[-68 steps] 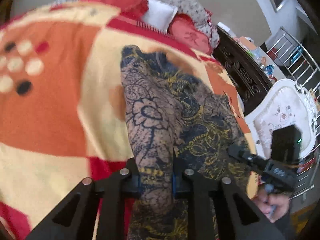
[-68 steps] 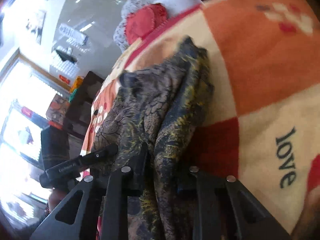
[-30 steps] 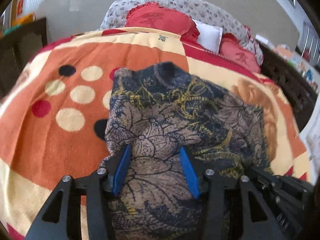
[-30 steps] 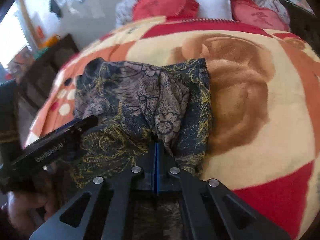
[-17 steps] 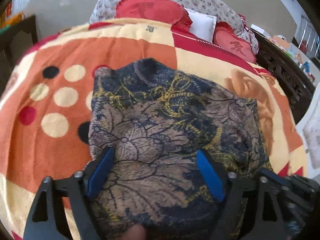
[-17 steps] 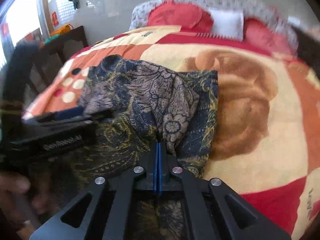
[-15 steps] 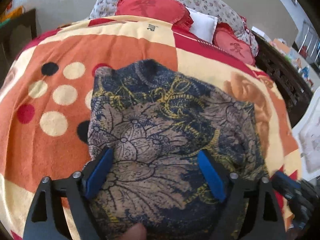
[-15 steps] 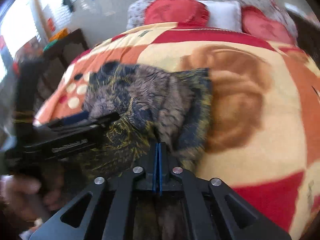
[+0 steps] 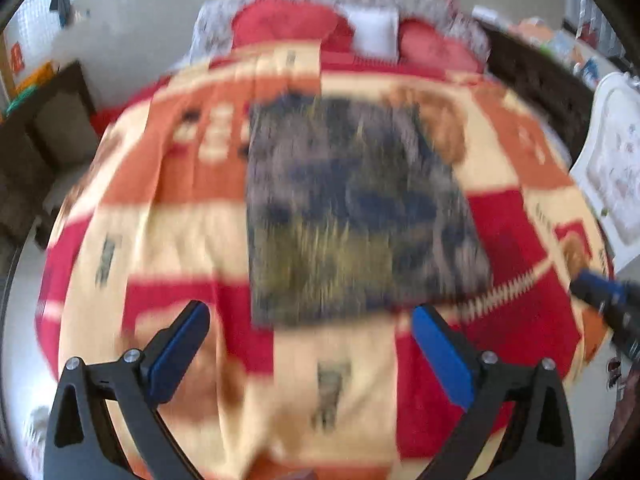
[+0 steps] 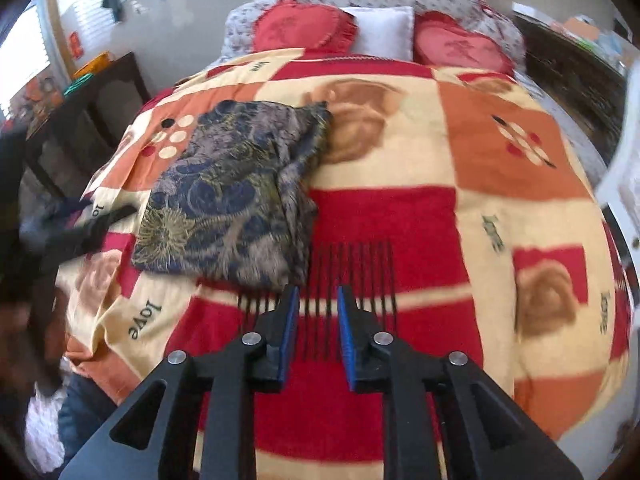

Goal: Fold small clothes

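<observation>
Fabric in a dark blue, grey and gold floral print, the small garment (image 10: 236, 200) is lying as a roughly rectangular bundle on the bed's patchwork blanket (image 10: 460, 208), toward its left half as the right wrist camera sees it. Its right edge is bunching into a ridge of loose folds, which suggests the fold is rough and, in my judgement, may want smoothing before it counts as finished. Nothing is touching it.

Both tools are hanging clear of the cloth, most likely because a fold is in place and the cloth has been let go. The right gripper (image 10: 318, 328) is hovering just short of the bundle's near right corner, pointing along the bed toward the red cushions (image 10: 304, 26), its blue pads parted by a modest gap with nothing between them. The left gripper (image 9: 310, 346) is sitting nearer the foot of the blanket, aimed at the bundle's near edge, its fingers splayed wide and empty; that view is smeared with motion blur, so finer detail is not readable there.
</observation>
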The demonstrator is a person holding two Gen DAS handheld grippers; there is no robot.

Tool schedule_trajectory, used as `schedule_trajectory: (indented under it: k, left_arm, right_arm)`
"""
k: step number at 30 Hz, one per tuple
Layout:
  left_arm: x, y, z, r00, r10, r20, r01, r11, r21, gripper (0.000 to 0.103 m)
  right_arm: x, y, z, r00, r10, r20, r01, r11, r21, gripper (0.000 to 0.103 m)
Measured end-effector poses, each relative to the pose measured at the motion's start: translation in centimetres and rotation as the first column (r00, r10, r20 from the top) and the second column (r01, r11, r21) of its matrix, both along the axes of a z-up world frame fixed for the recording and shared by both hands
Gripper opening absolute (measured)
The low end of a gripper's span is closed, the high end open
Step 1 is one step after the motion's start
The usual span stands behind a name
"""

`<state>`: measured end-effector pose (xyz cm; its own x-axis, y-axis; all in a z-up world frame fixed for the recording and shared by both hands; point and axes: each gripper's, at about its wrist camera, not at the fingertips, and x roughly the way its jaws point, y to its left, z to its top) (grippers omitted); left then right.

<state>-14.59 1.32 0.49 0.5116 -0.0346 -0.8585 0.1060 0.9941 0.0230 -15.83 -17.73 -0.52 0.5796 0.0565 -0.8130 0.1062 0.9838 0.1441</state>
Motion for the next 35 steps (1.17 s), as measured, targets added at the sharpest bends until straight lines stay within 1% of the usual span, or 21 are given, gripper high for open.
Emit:
schedule_trajectory:
  k: [1,4,6,9,14,19,27,31,35]
  left_arm:
    - [-0.7,-0.1,0.1,1.0,0.021,-0.016,-0.021,1.0,0.01,0.103]
    - [-2.0,-0.8,1.0,0.998,0.054,-0.015,-0.054,0.998,0.031,0.103]
    - [-2.5,-1.3,1.7,0.999,0.052,-0.013,-0.052,0.999,0.017,0.103]
    - [-2.4,-1.2,2.4,0.999,0.047,-0.001,-0.047,0.999,0.012,0.103]
    - [-2.1,-0.8,3.2,0.998,0.058,0.003,-0.058,0.998,0.0,0.103]
    - [-1.9,-0.4,3.7,0.998,0.069,0.009,-0.069,0.998,-0.009,0.103]
    - [-1.9,0.2,4.2,0.996,0.086,0.016,-0.086,0.996,-0.021,0.103]
    - [-2.0,0.7,4.2,0.996,0.089,0.014,-0.088,0.994,-0.062,0.103]
    - [-2.1,0.6,4.6,0.995,0.093,0.038,-0.091,0.995,-0.04,0.103]
  right_arm:
    - [-0.2,-0.1,0.2,1.0,-0.006,0.0,0.006,1.0,0.001,0.035]
    - [-0.3,0.1,0.6,1.0,-0.016,0.0,0.016,0.999,-0.029,0.04]
    - [-0.2,0.2,0.8,1.0,-0.008,0.003,0.008,1.0,-0.03,0.04]
    - [-0.5,0.1,1.5,1.0,0.005,0.021,-0.005,1.0,0.001,0.04]
    - [-1.2,0.5,3.3,0.998,0.021,0.062,-0.018,0.998,-0.061,0.04]
    - [-1.4,0.0,4.4,0.996,0.015,0.083,-0.01,0.997,-0.07,0.041]
    - [-1.4,-0.2,4.7,0.996,0.014,0.091,-0.009,0.998,-0.065,0.041]
    - [-1.3,-0.1,4.7,0.996,0.016,0.087,-0.01,0.998,-0.059,0.041]
    - [-1.4,0.2,4.6,0.996,0.017,0.088,-0.013,0.999,-0.052,0.041]
